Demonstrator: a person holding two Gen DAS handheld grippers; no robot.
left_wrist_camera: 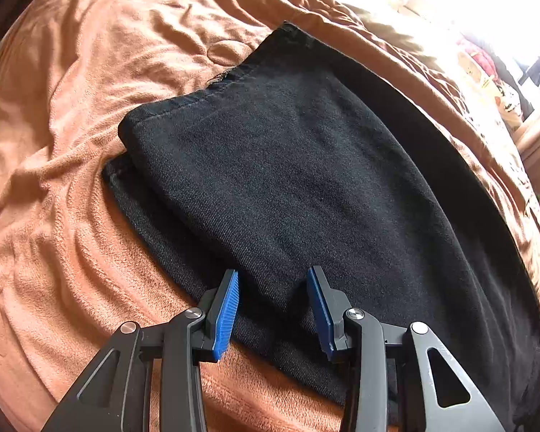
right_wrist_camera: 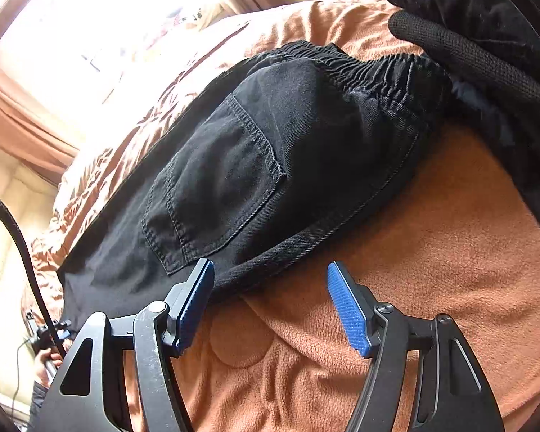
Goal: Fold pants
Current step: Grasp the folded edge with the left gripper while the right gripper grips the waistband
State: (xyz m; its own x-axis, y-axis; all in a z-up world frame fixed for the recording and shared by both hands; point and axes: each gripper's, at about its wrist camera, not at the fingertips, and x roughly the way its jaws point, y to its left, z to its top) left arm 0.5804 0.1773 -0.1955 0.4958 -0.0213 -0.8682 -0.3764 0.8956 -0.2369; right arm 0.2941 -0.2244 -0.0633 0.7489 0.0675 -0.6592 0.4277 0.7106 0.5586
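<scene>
Black denim pants lie flat on an orange blanket, the two legs stacked one on the other with their hems at the far left. My left gripper is open and empty, just above the near edge of the legs. In the right wrist view the seat end of the pants shows a back pocket and an elastic waistband. My right gripper is open and empty, its left pad at the pants' near seam and its right pad over bare blanket.
The blanket covers a bed and is wrinkled. A dark fabric item lies at the far right by the waistband. A bright window and a cluttered shelf stand beyond the bed. A black cable hangs at the left.
</scene>
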